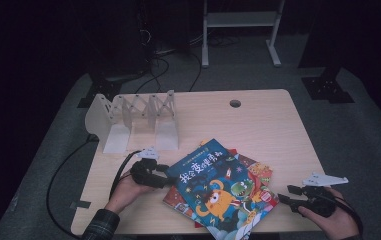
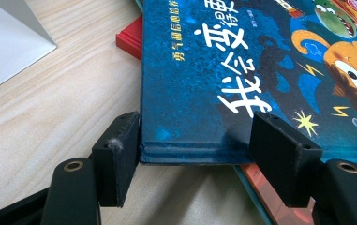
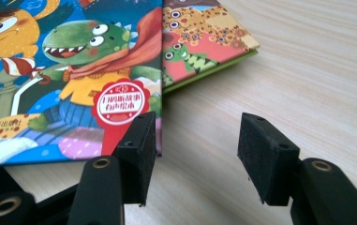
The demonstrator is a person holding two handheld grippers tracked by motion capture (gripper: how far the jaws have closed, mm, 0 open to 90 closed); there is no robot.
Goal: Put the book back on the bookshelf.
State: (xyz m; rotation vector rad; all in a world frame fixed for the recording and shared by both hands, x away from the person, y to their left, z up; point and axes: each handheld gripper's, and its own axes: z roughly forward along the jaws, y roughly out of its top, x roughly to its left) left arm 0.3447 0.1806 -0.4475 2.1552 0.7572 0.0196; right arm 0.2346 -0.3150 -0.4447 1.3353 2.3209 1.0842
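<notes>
A blue picture book [image 1: 218, 190] with an orange monster on its cover lies skewed on top of a small pile near the table's front edge. My left gripper [image 1: 165, 176] is at its near-left corner. In the left gripper view the blue book [image 2: 204, 70] has that corner between the open jaws of the left gripper [image 2: 199, 140]. One pad rests against the spine edge and the other sits over the cover. My right gripper [image 1: 285, 195] stands open just right of the pile. In the right gripper view the right gripper [image 3: 197, 140] has bare table between its pads, at the corner of the blue book [image 3: 49, 70].
Under the blue book lie a red book [image 2: 129, 40] and a green-edged book with cartoon animals [image 3: 199, 42]. A white accordion book stand [image 1: 138, 117] is at the back left of the wooden table [image 1: 258, 125]. A cable hole [image 1: 235, 103] is at the back.
</notes>
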